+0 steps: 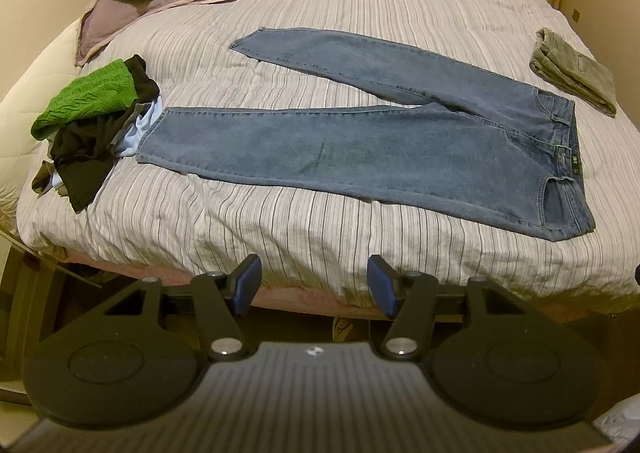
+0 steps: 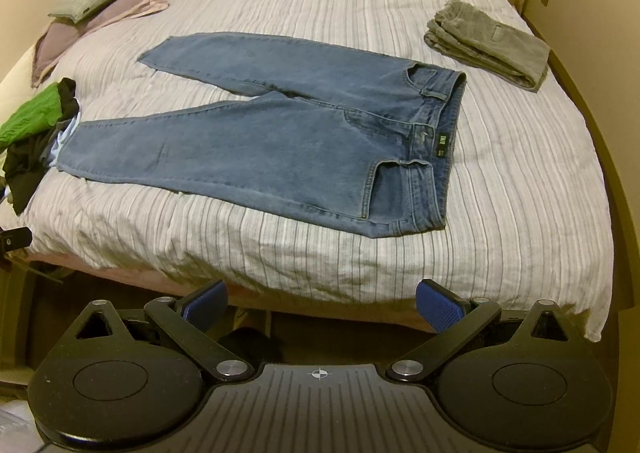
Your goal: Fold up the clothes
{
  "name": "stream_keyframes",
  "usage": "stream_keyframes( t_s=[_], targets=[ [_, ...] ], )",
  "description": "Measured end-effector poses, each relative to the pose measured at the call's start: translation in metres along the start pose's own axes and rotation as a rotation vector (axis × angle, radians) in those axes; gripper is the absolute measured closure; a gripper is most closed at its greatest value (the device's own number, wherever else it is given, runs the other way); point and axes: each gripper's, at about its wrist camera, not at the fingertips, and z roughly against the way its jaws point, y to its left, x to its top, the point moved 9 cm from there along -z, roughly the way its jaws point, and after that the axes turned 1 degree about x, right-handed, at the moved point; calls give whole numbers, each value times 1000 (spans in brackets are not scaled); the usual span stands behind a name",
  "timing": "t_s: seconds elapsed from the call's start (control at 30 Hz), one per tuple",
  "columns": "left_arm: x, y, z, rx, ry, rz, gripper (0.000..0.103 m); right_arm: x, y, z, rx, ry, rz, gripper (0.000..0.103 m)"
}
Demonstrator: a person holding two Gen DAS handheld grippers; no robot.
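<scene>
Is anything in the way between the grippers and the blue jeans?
Nothing visible is. The jeans lie flat on the striped bedcover, with only bare cover between them and the open left gripper and right gripper. The clothes pile touches only the leg hem.

Two wrist fisheyes, both at the bed's near edge, tilted down across it.

Left cam looks over its own black two-finger gripper with blue pads [image 1: 314,285] from the foot-side edge of the bed with the striped white-grey cover [image 1: 320,5], set back a bit, whole top in frame. Right cam sits over the right gripper [image 2: 322,303], same direction, approx. same distance, offset to the right (waistband lands nearer centre). Both share the spread light-blue denim jeans [image 1: 360,145] [image 2: 260,149], the folded grey-green corduroy garment [image 1: 576,73] [image 2: 492,43], the heap of green knit and black clothes [image 1: 92,121] [image 2: 32,133], the pillows and pink curtains at the far side.
</scene>
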Motion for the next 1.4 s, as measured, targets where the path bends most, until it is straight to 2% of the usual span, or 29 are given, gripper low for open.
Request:
stream_keyframes(
  t_s=[0.6,0.83,1.13,1.4],
  targets=[
    [2,-2,-3,23,4,18,48,10,-4,-6,20,-2,11,1],
    [14,1,-12,26,10,18,48,25,-7,-16,10,3,-11,1],
    [58,9,-57,-7,28,-22,47,65,1,-53,-29,38,-80,1],
    [139,25,-122,-81,18,-102,47,126,14,-84,-134,29,-205,1]
  ],
)
